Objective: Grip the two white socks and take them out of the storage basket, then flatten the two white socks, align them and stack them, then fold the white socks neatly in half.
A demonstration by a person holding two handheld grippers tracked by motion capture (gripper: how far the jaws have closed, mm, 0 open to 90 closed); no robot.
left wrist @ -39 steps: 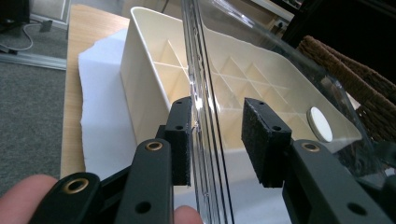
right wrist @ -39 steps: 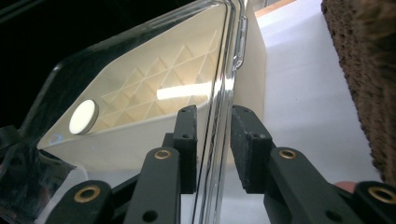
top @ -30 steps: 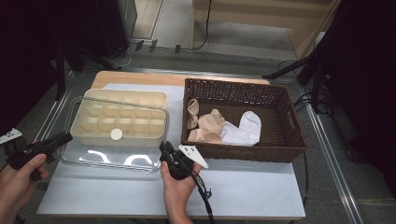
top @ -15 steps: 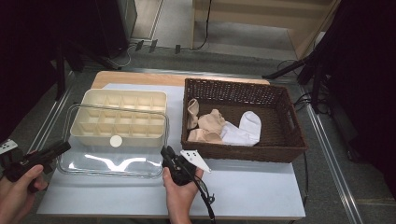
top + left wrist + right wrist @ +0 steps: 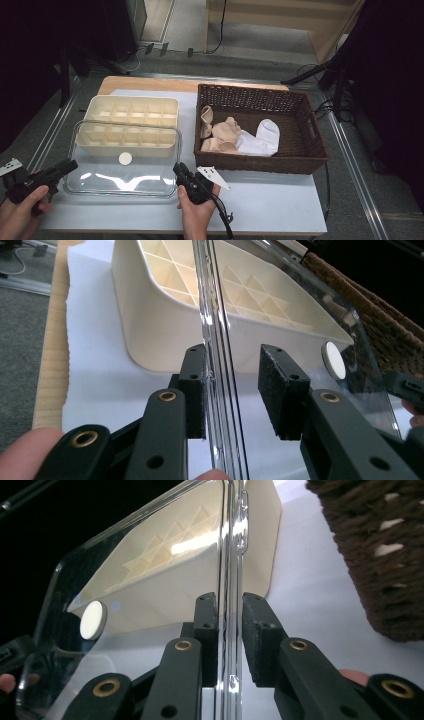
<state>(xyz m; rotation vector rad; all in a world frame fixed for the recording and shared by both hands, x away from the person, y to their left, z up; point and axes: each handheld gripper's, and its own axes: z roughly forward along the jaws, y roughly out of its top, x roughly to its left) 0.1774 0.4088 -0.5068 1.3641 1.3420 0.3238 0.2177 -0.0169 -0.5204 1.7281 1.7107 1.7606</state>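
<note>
Lying across the near half of a cream compartment tray point(image 5: 131, 125) on the desk point(image 5: 270, 200): one clear plastic lid point(image 5: 125, 167), rectangular, rounded corners, with a small white round knob point(image 5: 125, 158) at its middle. Overhangs the tray toward the desk's near edge.

Left gripper point(image 5: 62, 167), held in a hand at the near left corner of the desk: jaws apart with the lid's left rim standing between them; one pad point(image 5: 197, 390) against the rim, the other pad point(image 5: 277, 390) clear of it with a visible gap. Not clamped.

Right gripper point(image 5: 180, 172), held in a hand at the near edge beside the lid's right corner: jaws narrow, set either side of the lid's right rim, pads point(image 5: 207, 630) very close to the plastic; full clamping cannot be told.

Standing right of the tray, toward the desk's right edge: one dark brown wicker basket point(image 5: 305, 150), rectangular, holding beige socks point(image 5: 222, 135) and a white sock point(image 5: 262, 137) bunched in its left and middle part. Basket just beside the tray, apart from the lid.

Covering the desk top: white sheet, wooden strip along the far edge.
</note>
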